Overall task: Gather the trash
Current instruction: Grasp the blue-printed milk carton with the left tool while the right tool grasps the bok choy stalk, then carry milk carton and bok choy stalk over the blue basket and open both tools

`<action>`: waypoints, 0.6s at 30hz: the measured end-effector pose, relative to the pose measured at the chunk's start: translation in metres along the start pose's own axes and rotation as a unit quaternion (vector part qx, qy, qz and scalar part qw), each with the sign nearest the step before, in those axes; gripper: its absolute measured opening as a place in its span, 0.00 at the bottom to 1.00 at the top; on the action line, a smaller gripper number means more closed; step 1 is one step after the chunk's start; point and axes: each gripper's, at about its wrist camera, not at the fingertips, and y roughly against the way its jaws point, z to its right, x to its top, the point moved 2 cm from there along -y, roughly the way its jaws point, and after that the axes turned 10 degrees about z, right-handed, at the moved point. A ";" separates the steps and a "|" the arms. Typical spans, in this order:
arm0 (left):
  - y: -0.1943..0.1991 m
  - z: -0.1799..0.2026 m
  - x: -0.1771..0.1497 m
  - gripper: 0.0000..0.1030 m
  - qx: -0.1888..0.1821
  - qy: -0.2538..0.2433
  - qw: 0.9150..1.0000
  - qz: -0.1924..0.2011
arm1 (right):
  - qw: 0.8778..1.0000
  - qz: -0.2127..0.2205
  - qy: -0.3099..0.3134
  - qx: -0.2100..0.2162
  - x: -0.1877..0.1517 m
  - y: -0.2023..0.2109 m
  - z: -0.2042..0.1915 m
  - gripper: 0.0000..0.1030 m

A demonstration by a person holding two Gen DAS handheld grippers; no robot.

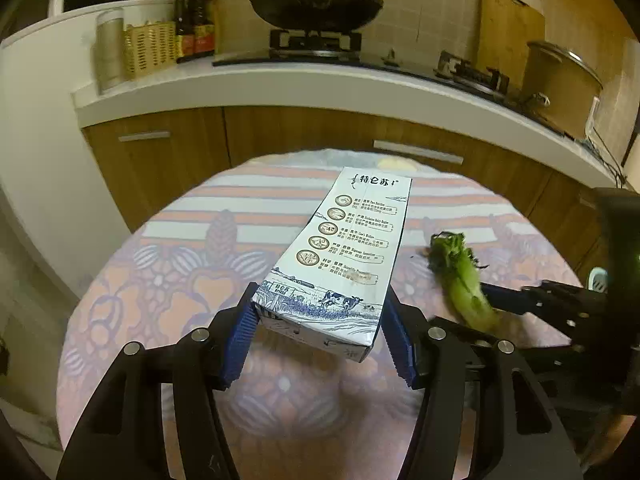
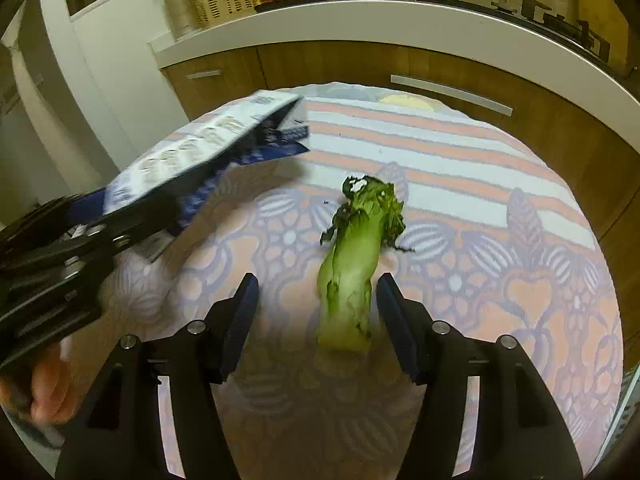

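Note:
A white milk carton (image 1: 340, 256) with blue print and a cow picture is clamped at its near end between my left gripper's (image 1: 320, 308) blue pads and held above the round table; it also shows in the right wrist view (image 2: 200, 148), tilted, at left. A green vegetable stalk (image 2: 352, 264) with wilted dark leaves lies on the tablecloth between my right gripper's (image 2: 316, 292) open fingers, close to the right pad, not squeezed. In the left wrist view the stalk (image 1: 464, 280) lies at right with the right gripper's fingers (image 1: 532, 296) beside it.
The round table (image 1: 160, 280) has a pink, white and purple patterned cloth. Behind it are wooden cabinets (image 1: 280, 132) under a white counter with a wok (image 1: 316, 8), bottles, a basket and a pot (image 1: 560, 80).

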 end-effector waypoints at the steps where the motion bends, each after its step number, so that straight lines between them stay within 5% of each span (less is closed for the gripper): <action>1: 0.004 0.001 0.001 0.54 0.002 0.004 1.000 0.003 | 1.000 0.000 -0.002 -0.004 0.001 -0.001 0.001 0.54; 3: 0.011 0.003 0.002 0.54 0.002 0.007 1.000 0.006 | 1.000 0.001 -0.003 -0.017 0.002 -0.001 0.003 0.24; 4: 0.015 0.005 0.002 0.54 0.003 0.007 1.000 0.008 | 1.000 -0.001 -0.005 -0.019 0.002 0.001 0.005 0.21; 9: 0.033 0.022 0.007 0.54 -0.014 0.010 1.000 0.021 | 0.999 0.003 -0.043 0.007 -0.005 0.025 0.026 0.21; 14: 0.054 0.060 0.011 0.54 -0.079 0.009 0.996 0.035 | 0.991 -0.009 -0.118 0.057 -0.016 0.067 0.061 0.21; 18: 0.065 0.104 0.011 0.54 -0.123 -0.004 0.992 0.041 | 0.996 0.039 -0.083 -0.001 -0.020 0.118 0.080 0.21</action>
